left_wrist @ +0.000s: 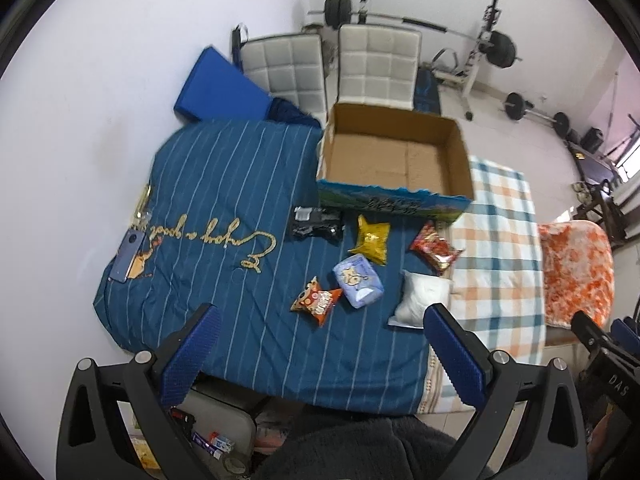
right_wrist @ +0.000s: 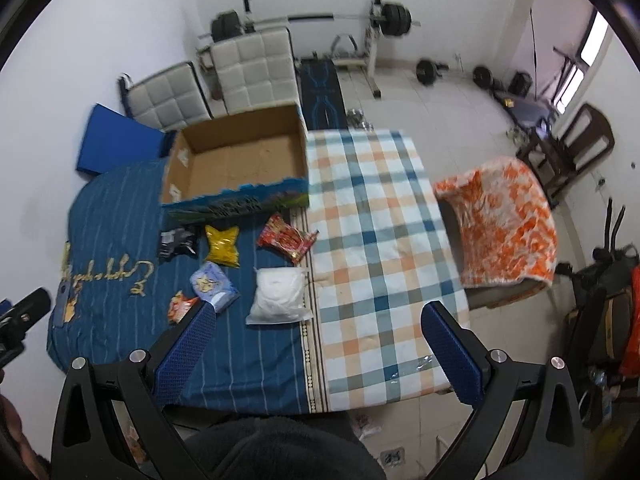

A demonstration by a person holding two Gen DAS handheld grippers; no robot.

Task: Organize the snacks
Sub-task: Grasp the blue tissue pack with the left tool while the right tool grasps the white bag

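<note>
Six snack packets (left_wrist: 362, 280) lie ahead of two open, empty claws.
One each: black, yellow, red, pale-blue, orange, white; one empty cardboard box (left_wrist: 394, 152) beyond.

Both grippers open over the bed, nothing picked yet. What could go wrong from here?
1. The light blue cartoon-print packet and orange snack bag lie close together; a grasp may snag both.
2. The soft white plastic pouch could sag or slip from the fingers.
3. The open cardboard box sits on soft bedding, so it may shift when loaded.
</note>
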